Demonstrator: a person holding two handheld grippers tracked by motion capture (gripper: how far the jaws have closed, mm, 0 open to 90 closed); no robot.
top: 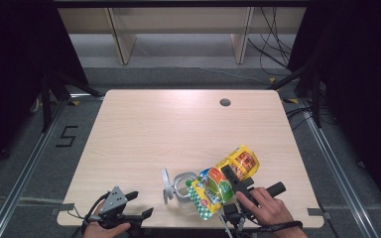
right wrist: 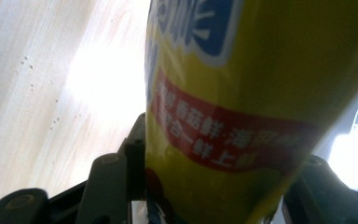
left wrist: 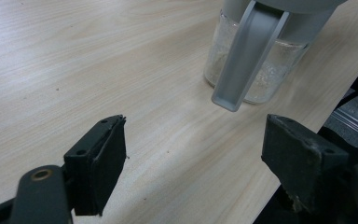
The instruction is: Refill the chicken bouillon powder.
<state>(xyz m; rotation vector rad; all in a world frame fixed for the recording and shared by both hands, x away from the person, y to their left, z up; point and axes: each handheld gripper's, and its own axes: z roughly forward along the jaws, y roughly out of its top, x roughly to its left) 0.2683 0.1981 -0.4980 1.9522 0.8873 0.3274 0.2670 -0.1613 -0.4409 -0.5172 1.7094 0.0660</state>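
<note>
In the high view the right gripper [top: 234, 179] was at the near right part of the wooden table [top: 144, 129], held by the person's right hand [top: 265, 208], and it gripped a yellow pouch [top: 225, 181] with colourful print. The pouch lay tilted, with its upper end pointing away to the right and its lower, green checked end near the table's front edge. In the right gripper view the pouch [right wrist: 242, 93] stood between the two black jaws, and both jaws pressed against its sides, so the tool was closed on it at a middle width; a red band with white characters ran across the yellow surface, and a blue shape with white letters was above it. Just beside the pouch, on its left in the high view, stood a clear jar [top: 182, 186] with a grey lid and a grey handle that hung down at its side; the pouch's lower end seemed to touch or overlap the jar, but I could not tell which. In the left gripper view the jar [left wrist: 256, 70] showed white grains inside, and its grey handle pointed down toward the table. The left gripper [top: 136, 204] was at the near left edge of the table, in the left hand [top: 104, 229]; its jaws stood wide apart with nothing between them, and it was well apart from the jar.
</note>
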